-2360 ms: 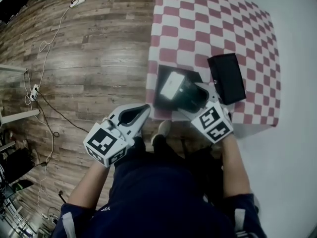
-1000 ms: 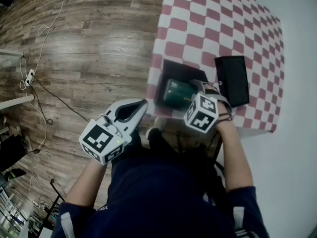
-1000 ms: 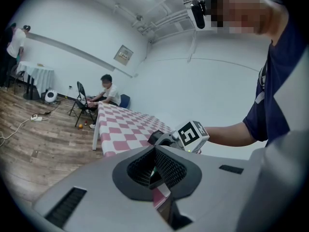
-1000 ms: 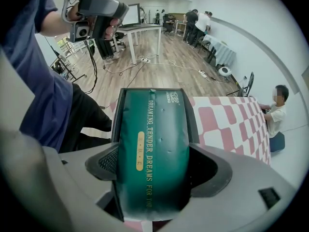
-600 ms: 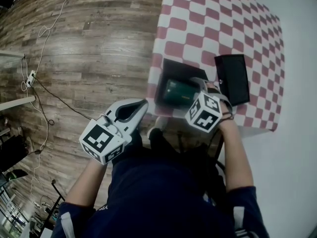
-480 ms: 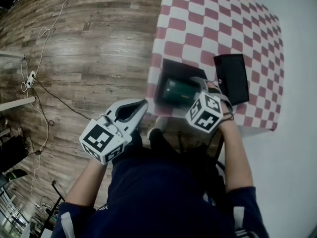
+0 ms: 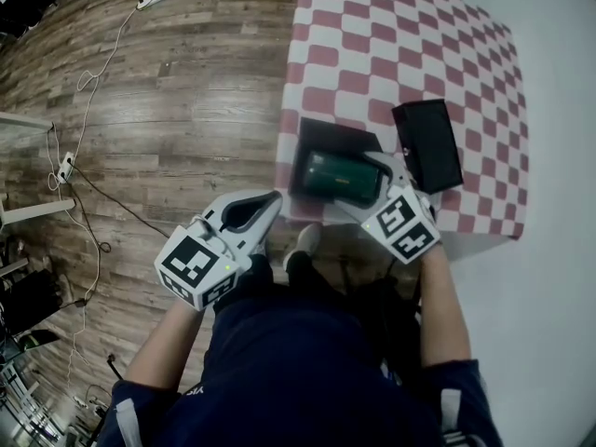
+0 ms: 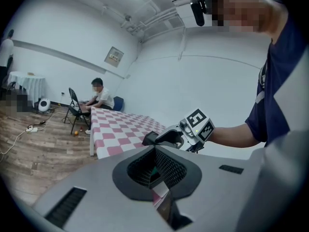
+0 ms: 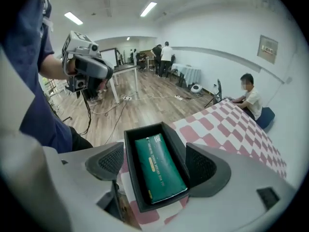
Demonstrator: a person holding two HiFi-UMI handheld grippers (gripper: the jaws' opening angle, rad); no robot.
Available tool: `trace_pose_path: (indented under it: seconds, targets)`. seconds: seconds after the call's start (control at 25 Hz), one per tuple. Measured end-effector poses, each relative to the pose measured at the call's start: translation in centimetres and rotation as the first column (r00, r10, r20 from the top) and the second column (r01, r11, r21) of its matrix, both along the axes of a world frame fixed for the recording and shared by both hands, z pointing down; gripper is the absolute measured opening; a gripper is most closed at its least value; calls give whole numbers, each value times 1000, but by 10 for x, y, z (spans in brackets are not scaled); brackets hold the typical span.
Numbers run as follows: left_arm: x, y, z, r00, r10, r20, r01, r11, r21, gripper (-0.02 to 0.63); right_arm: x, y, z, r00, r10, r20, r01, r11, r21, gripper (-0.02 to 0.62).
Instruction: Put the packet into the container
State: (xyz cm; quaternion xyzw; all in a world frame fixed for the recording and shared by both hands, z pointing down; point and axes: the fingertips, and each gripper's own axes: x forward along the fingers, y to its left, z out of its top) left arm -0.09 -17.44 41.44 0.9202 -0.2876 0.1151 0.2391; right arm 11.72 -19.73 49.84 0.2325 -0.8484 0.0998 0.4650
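Green and single, the packet (image 7: 342,175) lies flat inside the one black container (image 7: 312,136), which sits at the lower left corner of the checked worktop (image 7: 391,54), its left and lower walls close to the cloth's edges. One more black piece, a shallow rectangular tray (image 7: 426,144), lies just to the right, apart from the container. Above both, the checks run open to the frame's top. Of the two claws, the right claw (image 9: 155,163) hangs at the container's lower right with its jaws spread wider than the container, gripping nothing. The left claw (image 8: 155,166) is held off the worktop, at lower left over the wooden floor (image 7: 168,110), with its jaws pressed together and empty.
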Motion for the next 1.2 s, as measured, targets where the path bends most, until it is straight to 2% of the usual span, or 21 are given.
trace_pose_path:
  seconds: [0.12,0.24,0.32,0.52,0.72,0.84,1.2]
  targets:
    - [3,6,-7,1000,17,8,-17,1000,8,25,-4,7,-16,988,88,125,-87,996,-16,394]
    - [6,12,-14,999,35,17,-36,999,20,25,-2,10,-30,962,169,216,-171,985,-7,279]
    - [7,16,-16,999,49,22,-50,998,26,25,0,11,-40,942,209,261,-219,976,7,242]
    - [8,27,-23,996,81,30,-82,995,50,25,9,14,-65,873,296,388,-337,941,40,146]
    - [6,38,-29,993,116,35,-119,991,64,25,15,26,-91,801,369,471,-439,897,44,49]
    - [3,45,-31,990,137,39,-140,987,78,25,15,37,-100,761,391,517,-472,881,29,28]
    - [-2,66,-38,981,186,50,-190,976,102,25,25,67,-113,675,452,583,-559,829,5,17]
